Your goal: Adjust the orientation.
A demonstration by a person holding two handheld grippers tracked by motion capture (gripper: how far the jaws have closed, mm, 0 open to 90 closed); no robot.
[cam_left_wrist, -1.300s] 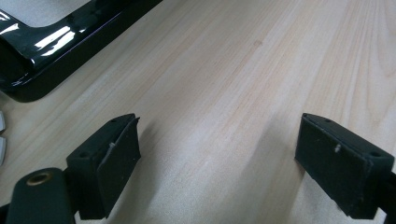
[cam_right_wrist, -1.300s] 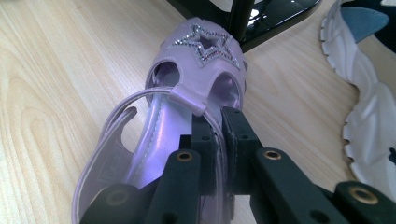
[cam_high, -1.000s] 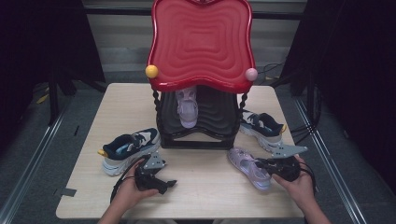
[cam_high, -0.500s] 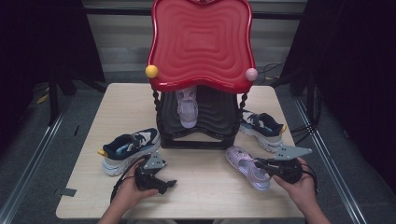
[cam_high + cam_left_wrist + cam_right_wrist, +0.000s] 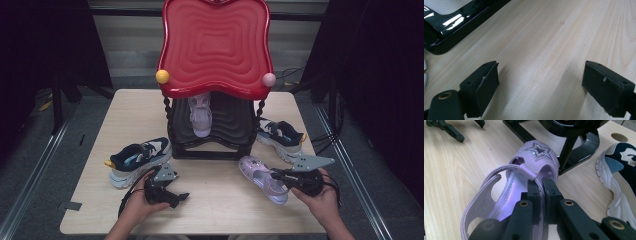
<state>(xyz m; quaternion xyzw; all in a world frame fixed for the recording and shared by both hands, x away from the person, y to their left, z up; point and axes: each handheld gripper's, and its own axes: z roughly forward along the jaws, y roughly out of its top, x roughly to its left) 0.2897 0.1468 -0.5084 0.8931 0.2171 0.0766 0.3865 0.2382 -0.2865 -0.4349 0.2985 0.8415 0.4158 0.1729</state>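
A lilac jelly sandal (image 5: 260, 177) (image 5: 534, 160) with a glitter star lies on the table right of centre. My right gripper (image 5: 276, 176) (image 5: 541, 183) is shut on the sandal's strap, its jaws pinched together around the thin band. Its matching sandal (image 5: 201, 114) stands toe-down on the lower shelf of the black rack (image 5: 235, 130). Left of centre, my left gripper (image 5: 182, 196) (image 5: 541, 82) rests low over bare wood, open, with nothing between its pads.
A red wavy top (image 5: 216, 45) crowns the rack, whose glossy base (image 5: 456, 22) (image 5: 579, 152) lies ahead of both grippers. One navy sneaker (image 5: 137, 159) sits left of the rack, another (image 5: 280, 136) (image 5: 619, 177) at its right. The table's front edge (image 5: 200, 231) is near the hands.
My right gripper has risen slightly with the sandal's strap in it, and the sandal has shifted a little with it. The left gripper has stayed put.
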